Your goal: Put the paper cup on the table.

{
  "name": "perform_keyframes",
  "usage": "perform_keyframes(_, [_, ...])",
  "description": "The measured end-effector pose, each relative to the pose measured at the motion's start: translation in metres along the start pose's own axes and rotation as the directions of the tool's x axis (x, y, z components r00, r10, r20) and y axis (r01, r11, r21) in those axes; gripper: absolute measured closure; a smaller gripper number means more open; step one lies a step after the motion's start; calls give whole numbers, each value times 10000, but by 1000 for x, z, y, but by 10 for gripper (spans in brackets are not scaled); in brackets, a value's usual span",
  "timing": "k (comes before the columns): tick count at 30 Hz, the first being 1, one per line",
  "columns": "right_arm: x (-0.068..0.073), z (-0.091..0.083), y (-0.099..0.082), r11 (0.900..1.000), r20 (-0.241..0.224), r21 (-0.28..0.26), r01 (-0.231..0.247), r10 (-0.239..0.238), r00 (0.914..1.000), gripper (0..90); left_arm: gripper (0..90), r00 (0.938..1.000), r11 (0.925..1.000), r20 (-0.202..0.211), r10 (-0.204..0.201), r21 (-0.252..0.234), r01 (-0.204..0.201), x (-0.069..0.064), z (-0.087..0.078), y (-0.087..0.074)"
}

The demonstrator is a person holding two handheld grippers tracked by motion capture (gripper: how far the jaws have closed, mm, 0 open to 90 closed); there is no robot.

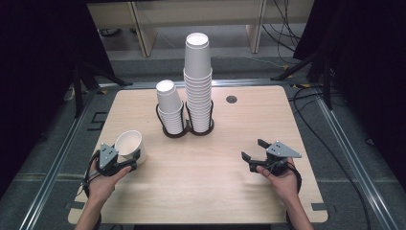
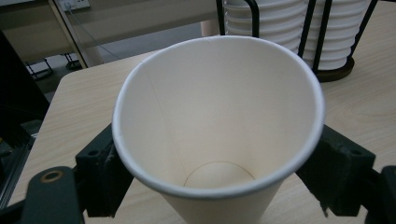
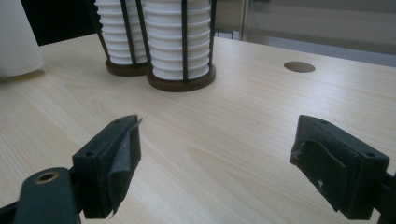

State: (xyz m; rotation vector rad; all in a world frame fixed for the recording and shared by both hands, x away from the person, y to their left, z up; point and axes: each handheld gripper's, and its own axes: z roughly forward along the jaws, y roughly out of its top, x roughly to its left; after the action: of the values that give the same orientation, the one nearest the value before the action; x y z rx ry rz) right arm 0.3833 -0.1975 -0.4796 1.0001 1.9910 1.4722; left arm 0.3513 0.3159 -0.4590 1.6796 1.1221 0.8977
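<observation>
Your left gripper (image 1: 125, 160) clamps a cup (image 1: 130, 144) upright on the table (image 1: 206, 177), while your right gripper (image 1: 253, 149) hovers open, well apart from the 2 stacks (image 1: 198, 91).

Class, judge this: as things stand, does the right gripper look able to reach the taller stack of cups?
Probably yes: the right gripper is open and empty, and bare table lies between it and the taller stack.

- The left claw (image 1: 125, 160) sits in the left hand (image 1: 103, 184), its jaws closed around something.
- The right claw (image 1: 254, 149) sits in the right hand (image 1: 282, 179), its jaws spread wide with nothing between them.
</observation>
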Motion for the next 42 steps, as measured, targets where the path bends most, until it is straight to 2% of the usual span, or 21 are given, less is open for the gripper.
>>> perform_keyframes(1, [1,0,0,9999,-23,54,-113,113,9999,160,184,10000,9999,-46,56,112,-55,0,0,-1])
perform_keyframes(2, [0,1,0,9999,-6,-68,88,-88,10000,160,184,10000,10000,-60,14,39,-13,0,1,-2])
perform_keyframes(5, [0,1,0,9999,-10,-104,124,-124,9999,160,182,9999,9998,-101,-12,212,14,1,2,-3])
perform_keyframes(9, [-1,2,0,9991,21,-209,367,-367,9993,160,182,10000,9998,-38,-65,193,66,0,3,-4])
perform_keyframes(12, [0,2,0,9996,-58,-174,206,-207,9998,160,181,10000,9998,34,-44,173,43,-1,5,-4])
perform_keyframes(14, [-1,2,0,9995,-67,-205,252,-254,9997,160,180,10000,9996,32,-22,298,21,-2,6,-3])
perform_keyframes(16, [-1,2,0,9991,10,-212,354,-354,9994,160,179,9999,9999,132,-91,137,90,-3,8,-3])
perform_keyframes(18, [-1,2,0,9992,12,-203,352,-352,9994,159,179,9999,9997,151,-28,228,24,-5,8,-2])
perform_keyframes(21, [-1,2,0,9992,-11,-196,342,-343,9994,159,178,9996,9999,276,36,110,-39,-8,11,0])
perform_keyframes(22, [1,2,0,9999,-76,-129,62,-63,10000,159,178,9996,9998,273,3,177,-8,-9,11,1])
perform_keyframes(23, [-1,2,1,9992,-51,-180,352,-353,9994,160,178,9995,9997,323,31,221,-38,-10,12,1])
perform_keyframes(27, [1,1,1,9998,-124,-116,141,-143,9998,159,176,9992,9999,400,48,138,-54,-14,17,0])
perform_keyframes(28, [-1,2,1,9992,-73,-198,337,-339,9994,159,175,9991,9998,427,43,174,-50,-14,18,0])
perform_keyframes(29, [-1,1,1,9992,-51,-202,341,-342,9994,158,174,9990,9998,439,37,198,-46,-14,18,0])
perform_keyframes(30, [-1,2,1,9992,-65,-214,332,-334,9994,158,173,9989,9998,460,42,183,-51,-14,18,0])
perform_keyframes(31, [2,1,0,9999,-80,-133,-22,21,10000,158,172,9990,9997,456,26,244,-37,-13,18,0])
perform_keyframes(35, [-1,1,1,9995,-96,-142,286,-288,9995,158,164,9984,9999,561,-36,97,31,-12,20,-1])
perform_keyframes(37, [2,0,1,10000,-193,52,-54,55,9998,158,160,9985,9999,554,14,166,-23,-12,20,-1])
perform_keyframes(38, [1,0,2,9999,-112,13,109,-109,9999,157,157,9983,9999,585,42,143,-50,-12,21,-1])
perform_keyframes(42, [1,0,2,10000,-131,25,77,-77,9999,157,148,9982,9999,596,23,114,-30,-12,21,-1])
